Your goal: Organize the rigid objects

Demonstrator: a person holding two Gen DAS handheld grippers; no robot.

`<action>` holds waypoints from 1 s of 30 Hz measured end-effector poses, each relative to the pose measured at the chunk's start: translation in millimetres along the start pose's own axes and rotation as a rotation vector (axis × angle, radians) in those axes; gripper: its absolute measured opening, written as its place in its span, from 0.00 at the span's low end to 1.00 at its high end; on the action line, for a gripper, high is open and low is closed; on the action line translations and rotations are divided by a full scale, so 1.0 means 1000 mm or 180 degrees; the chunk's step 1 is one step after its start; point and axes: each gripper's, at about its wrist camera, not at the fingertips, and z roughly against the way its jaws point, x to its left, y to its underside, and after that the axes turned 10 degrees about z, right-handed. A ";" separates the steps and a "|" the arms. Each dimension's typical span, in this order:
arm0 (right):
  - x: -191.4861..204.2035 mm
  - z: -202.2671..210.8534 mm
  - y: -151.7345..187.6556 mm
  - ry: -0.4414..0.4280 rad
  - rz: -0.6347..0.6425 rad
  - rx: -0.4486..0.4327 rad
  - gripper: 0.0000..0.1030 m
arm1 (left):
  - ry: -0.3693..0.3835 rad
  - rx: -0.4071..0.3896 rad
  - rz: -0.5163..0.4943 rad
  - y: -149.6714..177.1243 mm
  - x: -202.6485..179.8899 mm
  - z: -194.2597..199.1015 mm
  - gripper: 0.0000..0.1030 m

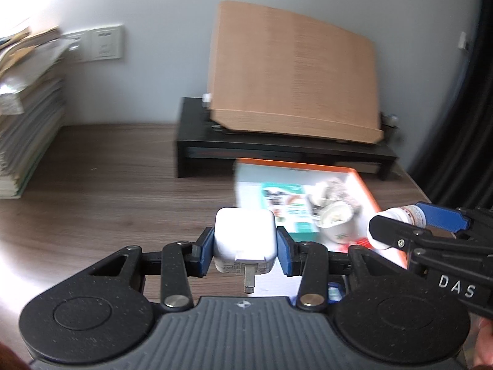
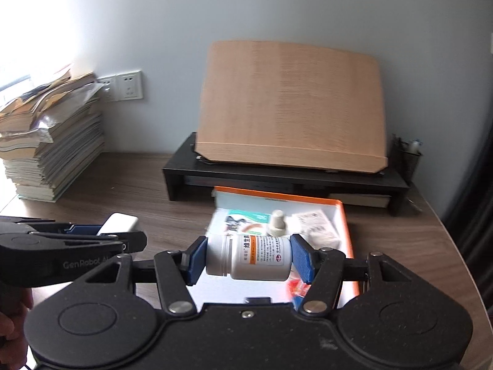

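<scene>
1. The left hand-held gripper [image 1: 245, 251] is clamped on a white USB wall charger [image 1: 244, 240], blue pads squeezing its two flat sides, metal prongs pointing back at the camera. It's up in the air above the tabletop [image 1: 107, 185], just left of the orange-rimmed tray [image 1: 366, 185].
2. The right hand-held gripper [image 2: 248, 257] is closed on a white pill bottle [image 2: 249, 257] lying sideways, one pad on the cap end and one on the base, hovering over the tray's near end.
3. Handling guess: the charger's a hard, light, glossy cube, so it could slip, and those flat sides are the sane place to pinch.
4. The bottle looks like stiff, light plastic. End-to-end stops it rolling, though I'd watch that cap.
5. The tray already has a printed box [image 2: 245, 219] and a small dropper bottle [image 2: 277, 222] inside.
</scene>
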 end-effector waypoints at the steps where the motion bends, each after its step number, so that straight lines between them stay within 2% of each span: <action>1: -0.004 0.003 0.003 0.0044 -0.0027 0.0010 0.68 | 0.0039 0.0012 -0.0027 0.002 -0.005 -0.001 0.41; 8: -0.030 0.016 0.021 0.0258 -0.0173 0.0067 0.68 | 0.0208 0.0106 -0.0152 0.012 -0.032 -0.010 0.41; 14: -0.047 0.022 0.031 0.0336 -0.0248 0.0066 0.68 | 0.0225 0.0127 -0.0175 0.016 -0.046 -0.015 0.41; 30: -0.060 0.011 0.027 0.0222 -0.0198 0.0042 0.68 | 0.0156 0.0157 -0.0138 0.014 -0.059 -0.026 0.41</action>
